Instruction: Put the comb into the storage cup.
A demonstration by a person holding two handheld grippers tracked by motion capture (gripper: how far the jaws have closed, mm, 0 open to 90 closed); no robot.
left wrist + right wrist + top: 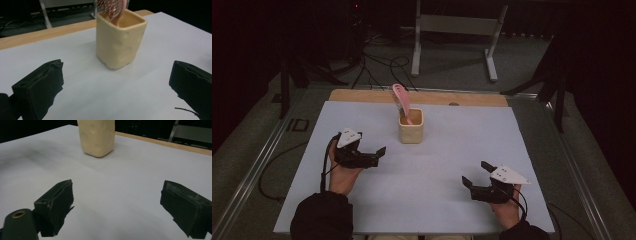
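Note:
A cream square cup (411,128) stands upright near the middle of the white table top (437,165). A pink slotted utensil (401,99) leans out of it toward the far left. My left gripper (378,156) rests on the table to the cup's left, open and empty, pointing at the cup. In the left gripper view the cup (120,42) stands close ahead between the spread jaws (116,75), and the utensil's perforated head (111,8) sticks out of its mouth. My right gripper (475,173) sits near the front right, open and empty. The cup (97,137) is farther off ahead of that gripper (117,195).
A bare wooden strip (362,96) runs along the table's far edge. Beyond it a white metal stand (452,30) and cables (382,67) lie on the dark floor. Metal rails (257,165) flank the table.

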